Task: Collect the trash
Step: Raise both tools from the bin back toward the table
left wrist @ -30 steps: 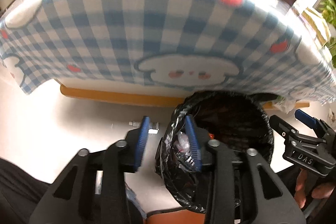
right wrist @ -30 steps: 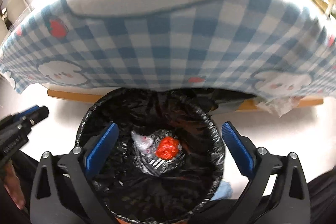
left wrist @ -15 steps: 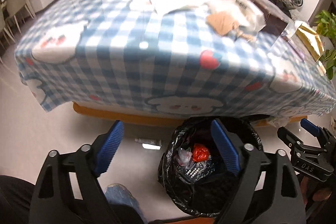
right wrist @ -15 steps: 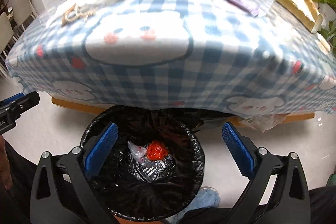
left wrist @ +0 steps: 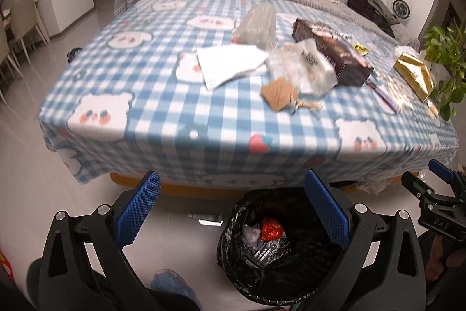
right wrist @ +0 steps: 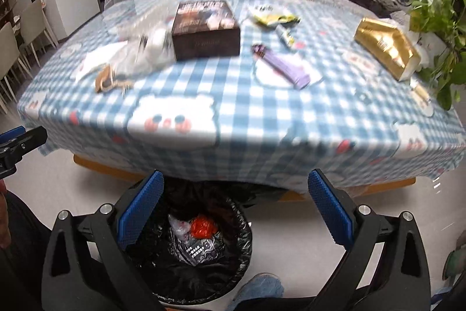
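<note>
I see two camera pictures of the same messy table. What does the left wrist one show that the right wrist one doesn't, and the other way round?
Only the left wrist view shows the white paper sheet plainly and a small item on the floor beside the bin.

Only the right wrist view shows the yellow wrapper clearly.

Both show the dark box, the gold bag, the purple wrapper, the lined trash bin holding red trash, and open grippers: left gripper, right gripper.

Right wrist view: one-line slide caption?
Open right gripper above the black-lined trash bin, littered checkered table ahead.
</note>
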